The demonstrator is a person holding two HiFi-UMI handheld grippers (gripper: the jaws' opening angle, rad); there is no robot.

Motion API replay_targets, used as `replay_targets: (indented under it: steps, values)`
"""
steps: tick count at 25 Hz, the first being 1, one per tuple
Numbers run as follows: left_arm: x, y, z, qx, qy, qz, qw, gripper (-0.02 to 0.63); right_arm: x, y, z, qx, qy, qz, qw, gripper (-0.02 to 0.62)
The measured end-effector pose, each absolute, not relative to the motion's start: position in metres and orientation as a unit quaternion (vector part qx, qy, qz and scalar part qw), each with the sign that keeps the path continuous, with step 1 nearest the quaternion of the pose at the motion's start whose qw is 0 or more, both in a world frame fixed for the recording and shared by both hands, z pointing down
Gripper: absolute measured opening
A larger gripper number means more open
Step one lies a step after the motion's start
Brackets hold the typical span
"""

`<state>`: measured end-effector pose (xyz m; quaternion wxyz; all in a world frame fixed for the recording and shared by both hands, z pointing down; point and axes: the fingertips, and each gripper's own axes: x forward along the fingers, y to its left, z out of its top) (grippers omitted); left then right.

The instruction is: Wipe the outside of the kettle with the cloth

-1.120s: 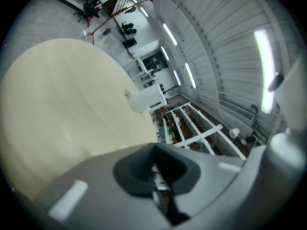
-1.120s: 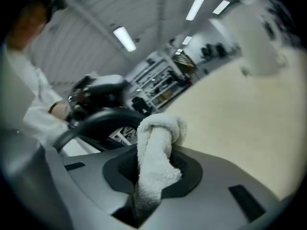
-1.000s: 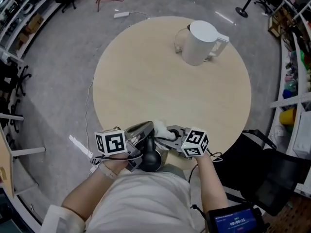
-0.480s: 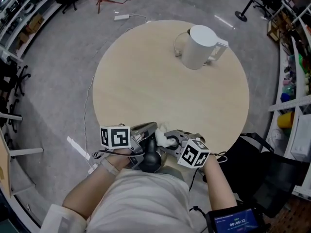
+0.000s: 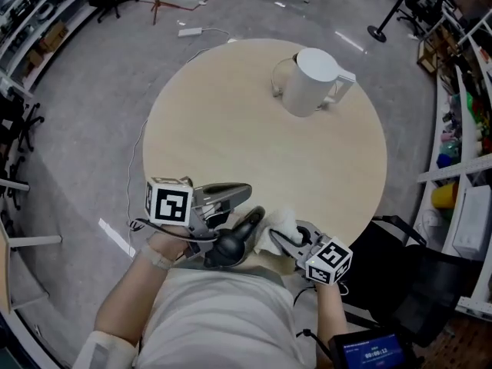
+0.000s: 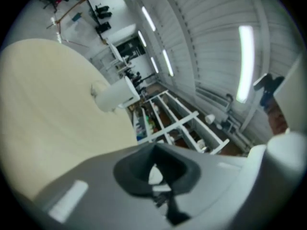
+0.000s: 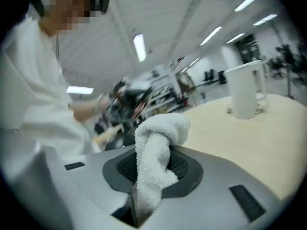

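Wiping has not begun: the kettle (image 5: 311, 81) stands at the far side of the round table (image 5: 223, 144), well apart from both grippers, which are close to the person's body. The right gripper (image 5: 278, 238) is clamped on the white cloth (image 7: 154, 150) (so the pickup looks done). The left gripper (image 5: 243, 191) has its jaws together and appears empty. Carrying the cloth across and rubbing the kettle's walls is all left to do.

A white kettle (image 5: 307, 83) is seen standing upright near the far right edge of the round table (image 5: 231, 144). At the near edge, the left gripper (image 5: 234, 194) is held over the tabletop, and a white cloth (image 5: 280, 225) is clasped in the right gripper (image 5: 286, 241) just beside it.
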<state>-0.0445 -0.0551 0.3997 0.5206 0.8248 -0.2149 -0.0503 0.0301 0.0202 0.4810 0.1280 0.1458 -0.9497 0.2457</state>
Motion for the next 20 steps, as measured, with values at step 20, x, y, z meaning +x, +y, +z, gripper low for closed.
replay_targets:
  steps: [20]
  values:
    - [-0.055, 0.006, 0.439, 0.776, -0.404, 0.022, 0.484, -0.002, -0.005, -0.092, 0.607, 0.237, -0.815, 0.477, 0.23, 0.092]
